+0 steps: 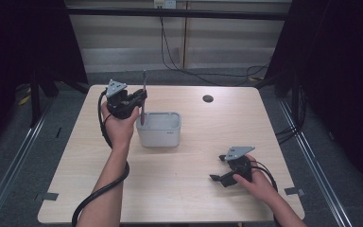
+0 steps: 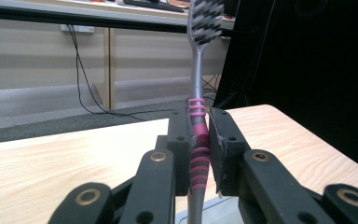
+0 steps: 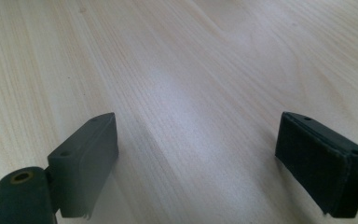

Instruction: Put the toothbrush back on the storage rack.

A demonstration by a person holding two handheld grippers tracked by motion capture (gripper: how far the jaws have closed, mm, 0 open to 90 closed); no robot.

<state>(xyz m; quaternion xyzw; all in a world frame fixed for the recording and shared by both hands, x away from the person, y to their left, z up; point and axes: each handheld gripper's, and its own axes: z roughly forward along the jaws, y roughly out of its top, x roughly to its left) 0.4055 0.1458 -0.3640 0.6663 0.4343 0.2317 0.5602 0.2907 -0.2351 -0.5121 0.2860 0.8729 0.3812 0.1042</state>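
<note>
A toothbrush (image 2: pixel 198 93) with a grey neck, pink ribbed grip and dark bristles stands upright between the jaws of my left gripper (image 2: pixel 200 133), which is shut on its handle. In the high view the left gripper (image 1: pixel 139 98) holds the toothbrush (image 1: pixel 143 97) just above the left rim of a white rectangular tub (image 1: pixel 159 128), its lower end reaching down to the tub's opening. My right gripper (image 1: pixel 220 169) rests low over the table near the front right, jaws wide apart. In the right gripper view the right gripper (image 3: pixel 196 154) has bare wood between its pads.
The light wooden table (image 1: pixel 184 189) has a round dark cable hole (image 1: pixel 208 98) at the back right. Black curtains flank both sides. Cables hang down the wall behind and trail from each gripper along the forearms.
</note>
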